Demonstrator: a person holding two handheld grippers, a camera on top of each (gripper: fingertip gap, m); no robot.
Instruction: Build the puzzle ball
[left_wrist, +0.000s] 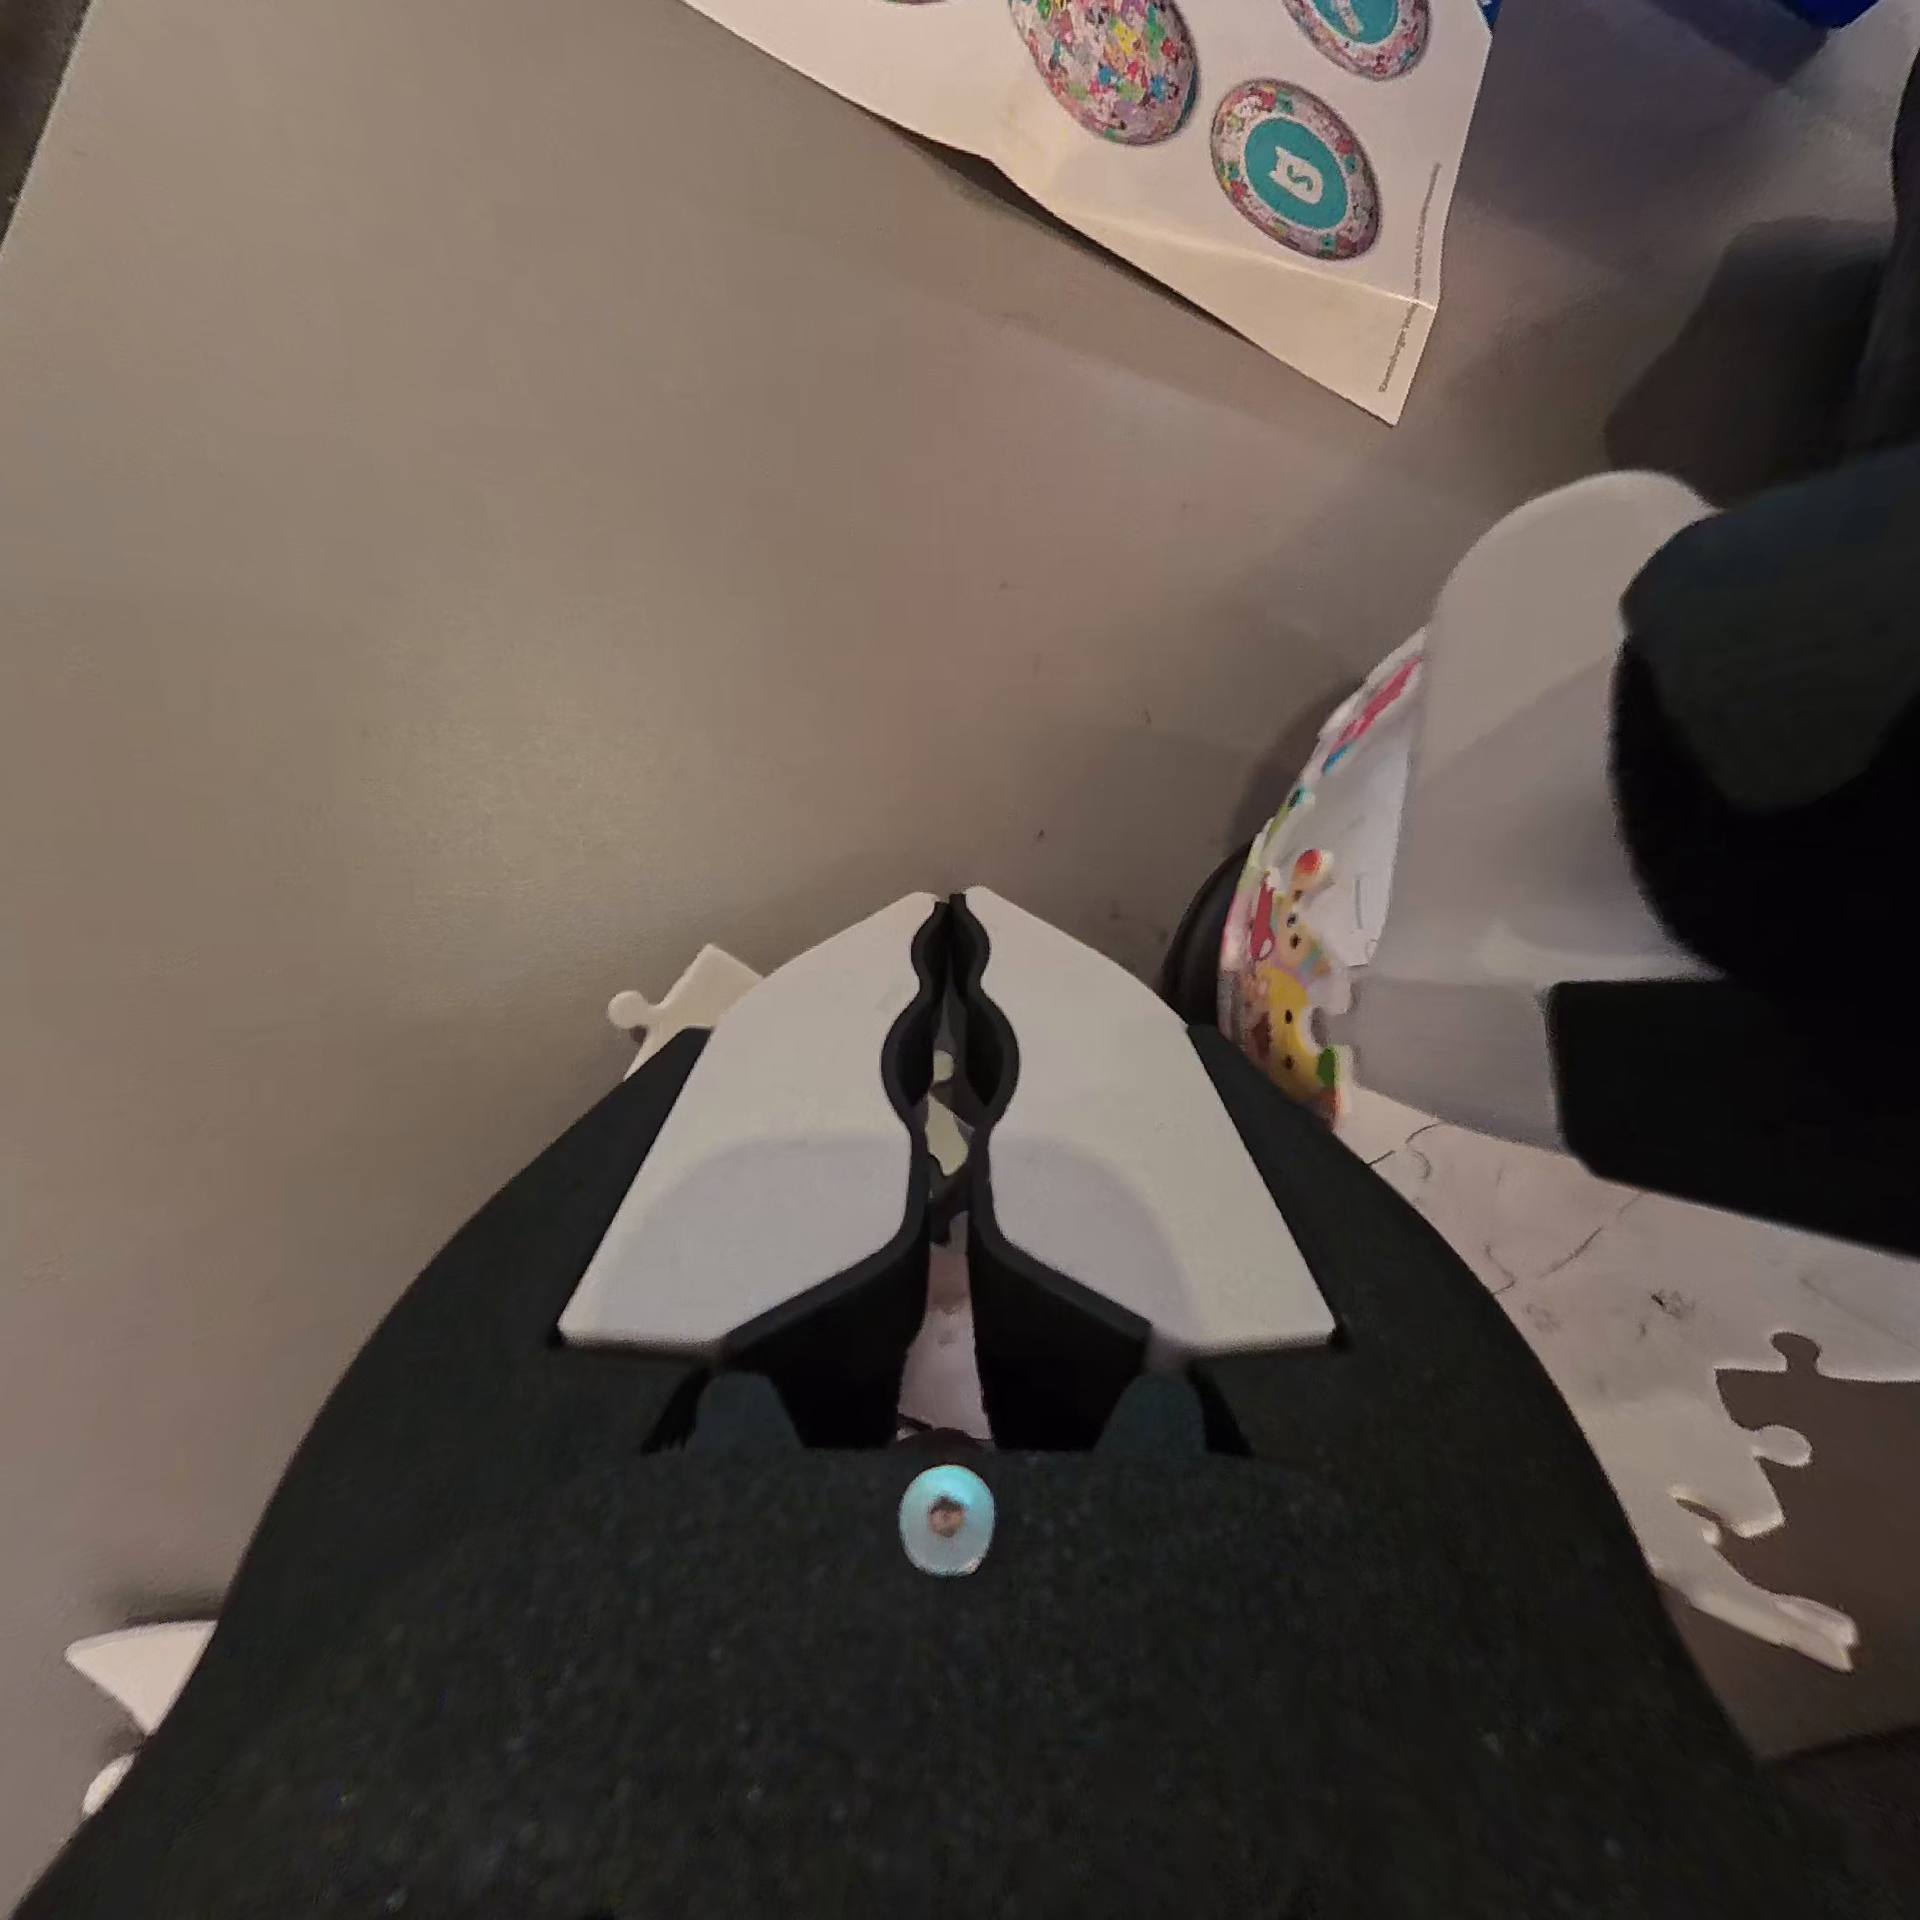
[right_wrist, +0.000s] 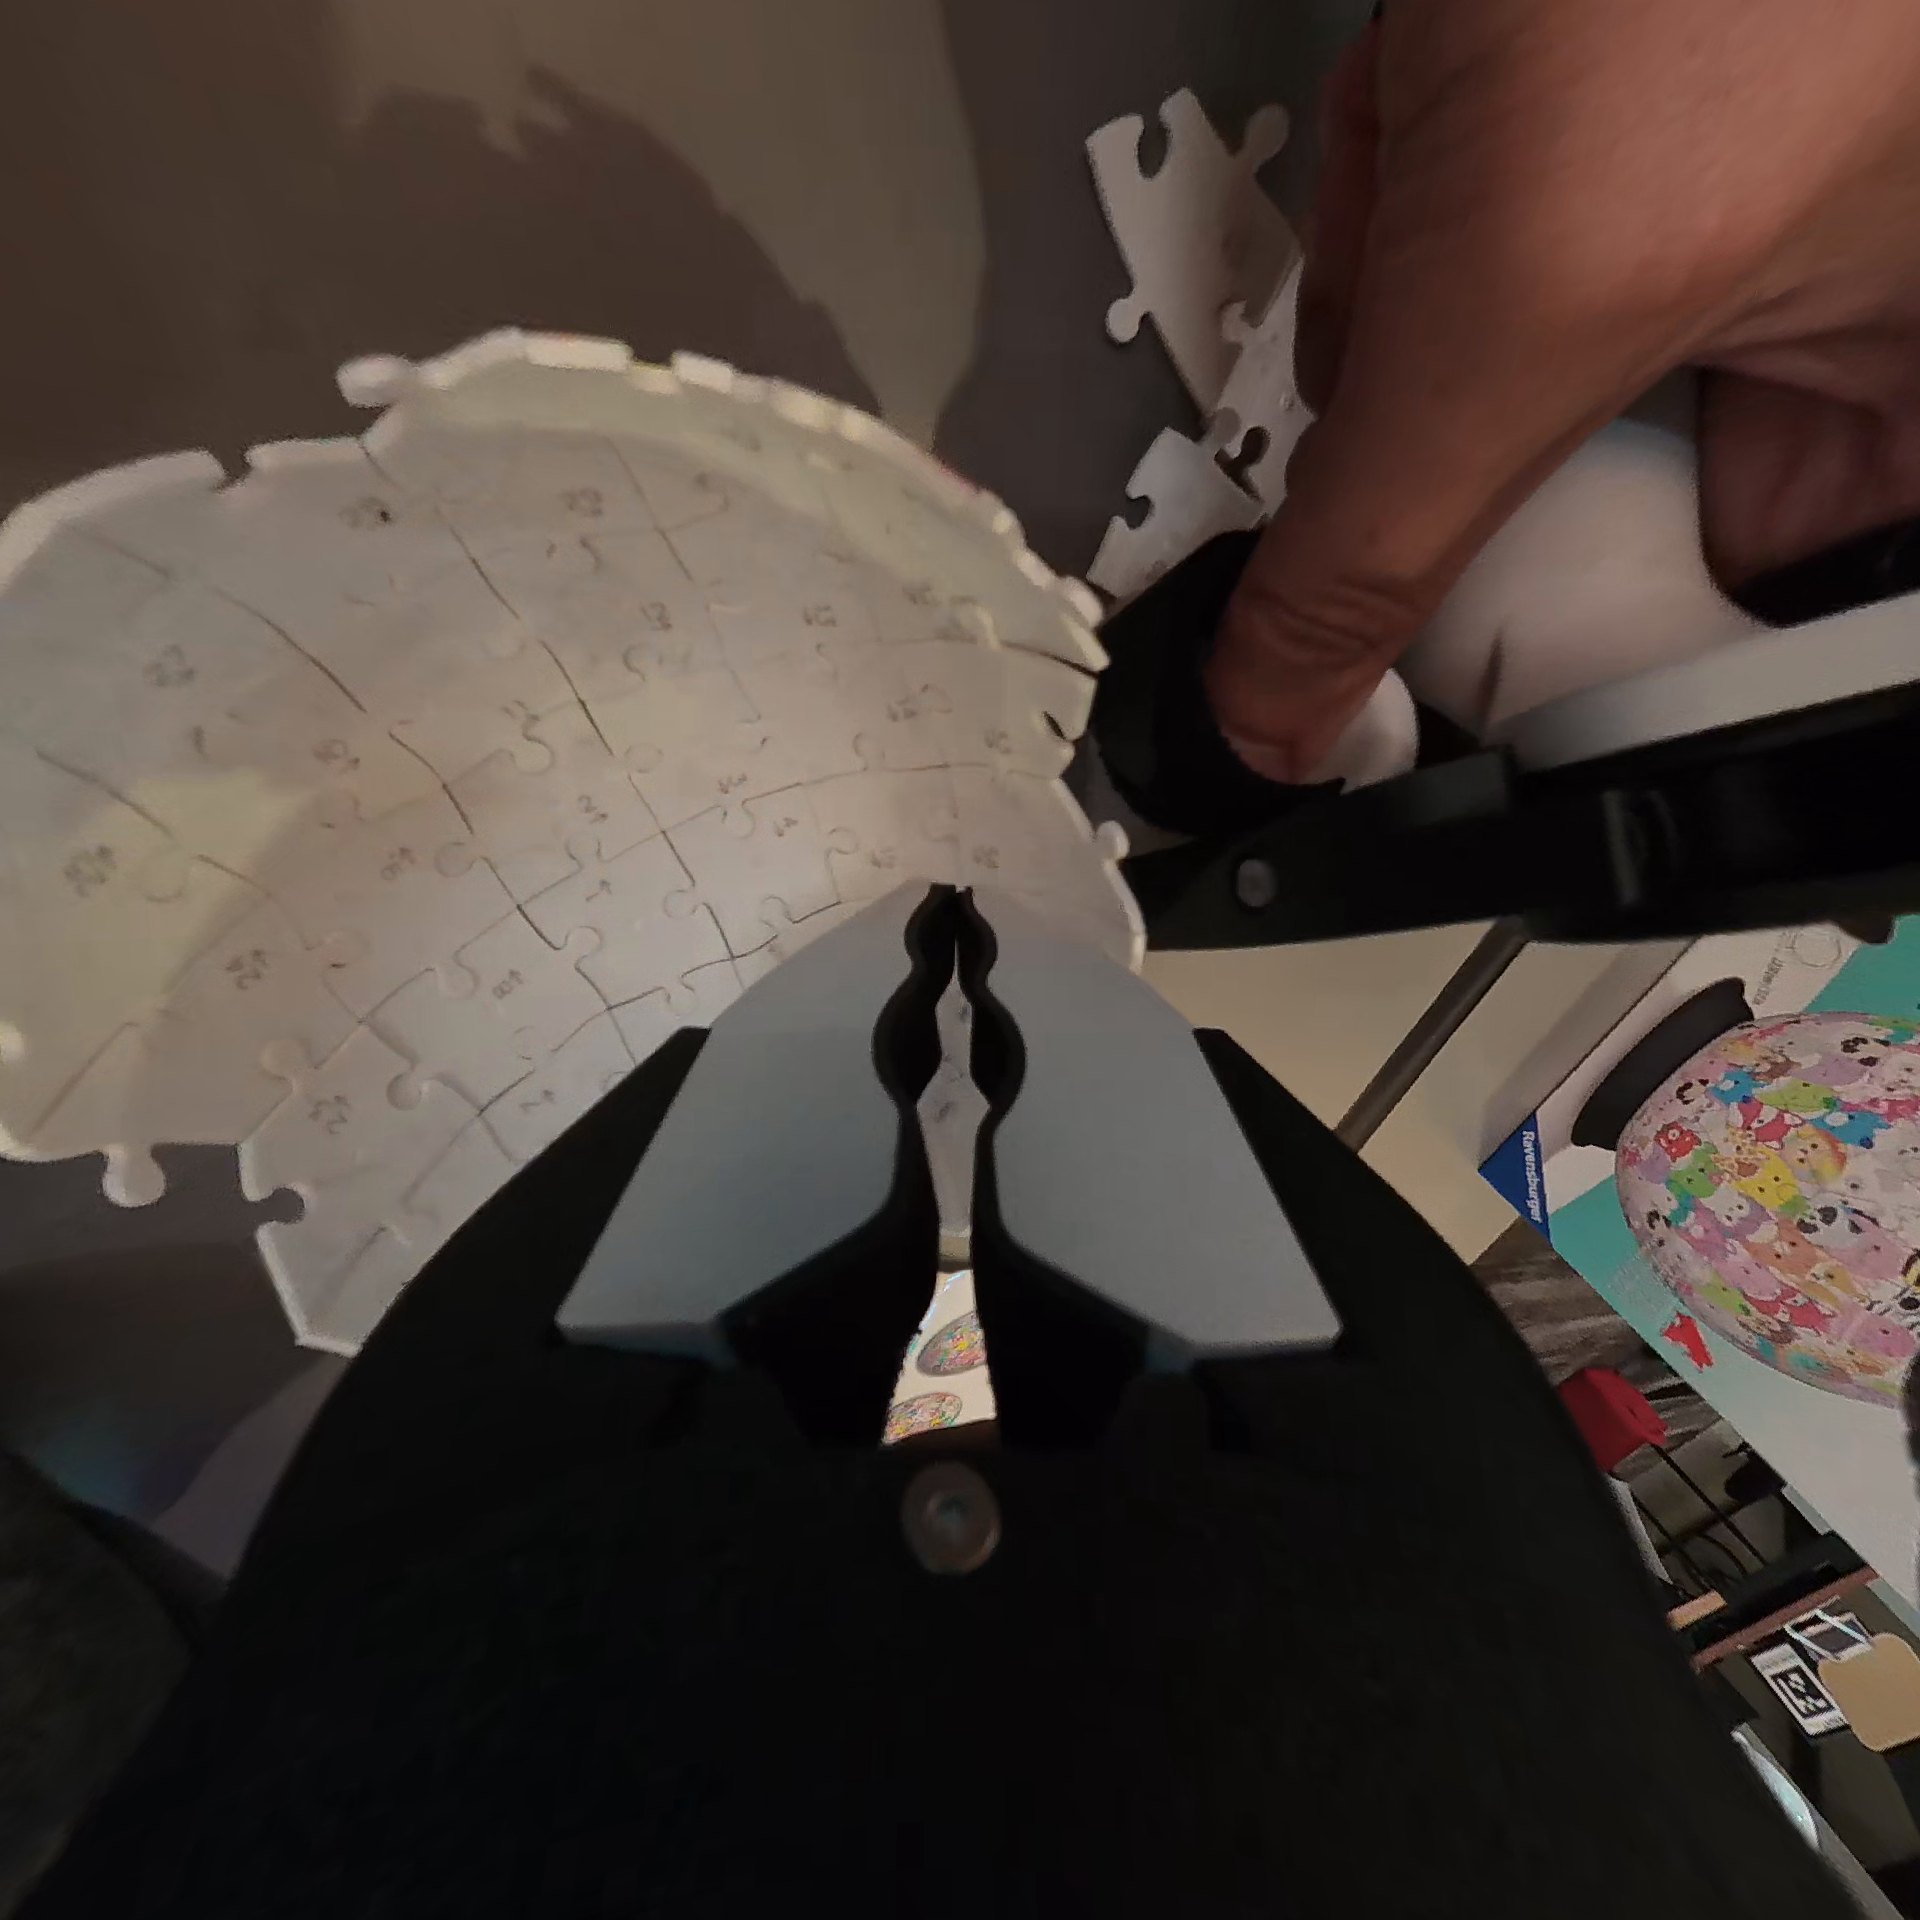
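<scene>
Jaws of the right gripper (right_wrist: 954, 914) pinch the lower rim of the curved white plastic puzzle-ball shell (right_wrist: 540, 769), which fills the left-centre of the right wrist view, inner side showing. Left gripper (left_wrist: 952, 920) is closed on a thin piece, barely visible between its pads. Shell looks light and stiff, but the interlocked seams could pop if flexed; best held at the rim, near a joint. Printed instruction sheet (left_wrist: 1195, 166) lies upper right.

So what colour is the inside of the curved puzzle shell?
Plain off-white inside the puzzle shell, with small dark markings; right wrist view shows it best.
</scene>
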